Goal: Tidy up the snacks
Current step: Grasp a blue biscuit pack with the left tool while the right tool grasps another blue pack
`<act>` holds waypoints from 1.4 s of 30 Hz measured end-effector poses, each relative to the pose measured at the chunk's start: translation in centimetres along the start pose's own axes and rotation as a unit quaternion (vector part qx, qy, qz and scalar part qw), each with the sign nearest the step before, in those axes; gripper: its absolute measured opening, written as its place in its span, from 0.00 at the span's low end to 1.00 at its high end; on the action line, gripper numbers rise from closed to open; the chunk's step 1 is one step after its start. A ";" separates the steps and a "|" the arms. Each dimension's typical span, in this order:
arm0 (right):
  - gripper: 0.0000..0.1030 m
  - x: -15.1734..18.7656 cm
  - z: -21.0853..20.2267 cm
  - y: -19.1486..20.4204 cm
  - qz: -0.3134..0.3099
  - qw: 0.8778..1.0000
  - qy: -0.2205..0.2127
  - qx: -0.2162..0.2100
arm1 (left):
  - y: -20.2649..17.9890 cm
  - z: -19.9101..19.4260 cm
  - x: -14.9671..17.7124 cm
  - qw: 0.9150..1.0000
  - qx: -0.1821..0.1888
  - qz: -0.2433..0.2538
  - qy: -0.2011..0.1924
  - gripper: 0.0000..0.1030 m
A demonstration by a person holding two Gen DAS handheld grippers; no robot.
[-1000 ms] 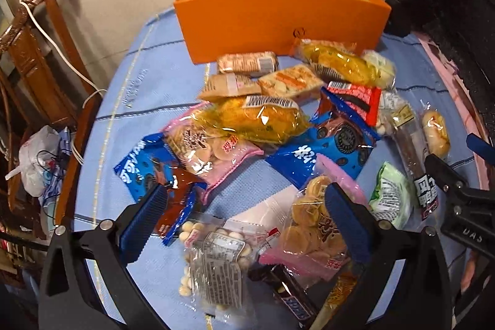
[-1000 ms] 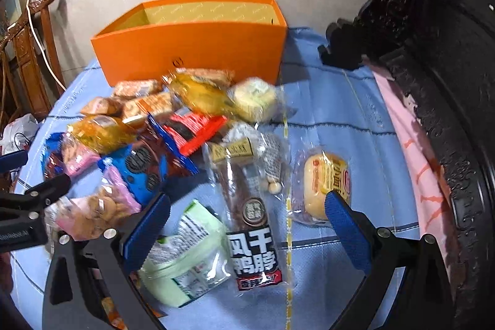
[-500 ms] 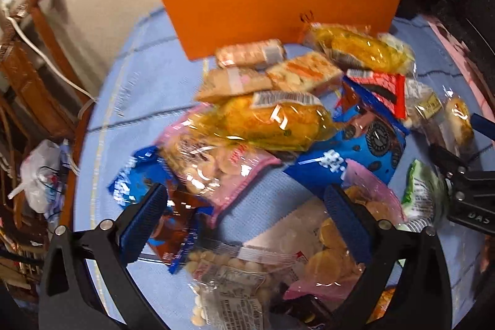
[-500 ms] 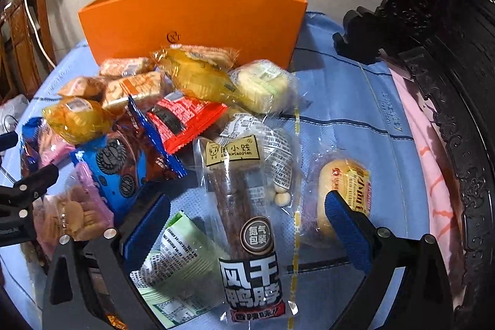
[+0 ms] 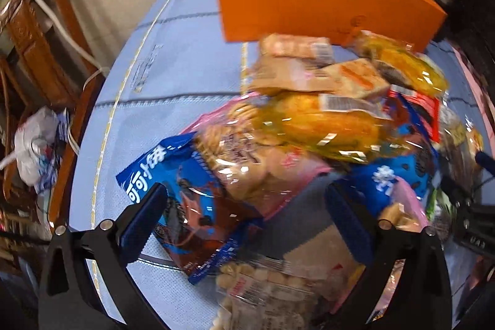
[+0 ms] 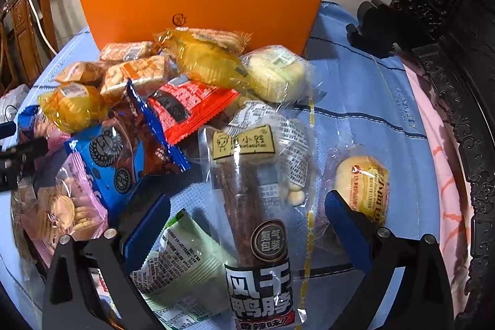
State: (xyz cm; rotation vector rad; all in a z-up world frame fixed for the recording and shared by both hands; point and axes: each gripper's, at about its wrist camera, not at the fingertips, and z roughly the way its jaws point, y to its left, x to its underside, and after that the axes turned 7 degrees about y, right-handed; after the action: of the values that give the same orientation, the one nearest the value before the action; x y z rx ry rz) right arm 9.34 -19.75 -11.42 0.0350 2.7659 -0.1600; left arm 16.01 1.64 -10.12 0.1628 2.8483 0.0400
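Currently both claws open | left claw (image 5: 244,206) over overlapped packets (image 5: 235,175); right claw (image 6: 247,214) over sausage pack (image 6: 247,206) | risk: pinching neighbours, film slip

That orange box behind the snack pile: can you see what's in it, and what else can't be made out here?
- Orange box inside: hidden by its own front wall, both views.
- Left wrist view: motion blur smears the labels on the biscuit packs.
- Green packet, right wrist view: its lower part is covered by the right tool.
- Bag of white balls, left wrist view: cut off by the bottom edge.
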 end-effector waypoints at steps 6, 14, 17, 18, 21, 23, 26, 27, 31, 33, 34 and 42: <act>0.97 -0.2 -0.1 -0.2 0.009 1.000 -0.004 -0.007 | 2.3 1.5 -0.1 0.999 0.016 -0.045 0.027 0.96; 0.97 -0.5 -1.3 0.6 0.002 0.999 -0.022 -0.029 | 2.6 2.4 -0.7 0.999 0.001 -0.037 0.016 0.96; 0.97 -0.5 -1.6 1.1 -0.007 0.999 -0.024 -0.030 | 2.6 2.3 -0.5 1.000 0.002 -0.026 0.008 0.88; 0.97 -0.5 -1.6 1.2 -0.007 0.999 -0.024 -0.031 | 2.9 2.2 -0.4 1.000 0.006 -0.022 0.001 0.82; 0.97 -0.4 -1.8 1.1 -0.002 0.999 -0.024 -0.034 | 4.2 1.9 -0.6 1.000 0.020 -0.021 -0.006 0.66; 0.97 -0.3 -2.0 1.1 -0.001 0.999 -0.027 -0.036 | 4.6 1.6 -0.4 0.999 0.026 -0.017 -0.008 0.59; 0.97 -0.4 -2.3 1.5 -0.002 0.999 -0.029 -0.043 | 4.8 1.5 -0.5 1.000 0.028 -0.007 -0.009 0.53; 0.97 -0.4 -2.4 1.8 -0.004 0.998 -0.030 -0.047 | 4.7 1.4 -0.4 1.000 0.026 -0.006 -0.011 0.52; 0.97 -0.6 -2.8 3.4 -0.016 0.998 -0.033 -0.059 | 4.8 1.1 -0.3 0.999 0.036 -0.005 -0.016 0.41; 0.97 -0.7 -2.9 4.1 -0.018 0.997 -0.031 -0.072 | 4.9 0.5 0.0 0.999 0.040 0.000 -0.018 0.38; 0.97 -0.7 -2.9 4.4 -0.020 0.996 -0.029 -0.077 | 5.0 0.2 0.2 0.999 0.040 0.003 -0.020 0.36; 0.97 -1.2 -1.9 5.9 0.002 0.994 0.001 -0.106 | 6.1 -0.5 0.7 0.997 0.072 0.009 -0.023 0.31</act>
State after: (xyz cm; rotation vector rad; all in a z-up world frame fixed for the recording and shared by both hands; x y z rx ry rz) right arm 10.10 -13.67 -9.87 -0.0158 2.7690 0.1356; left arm 15.85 7.74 -9.59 0.2165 2.8037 -0.1634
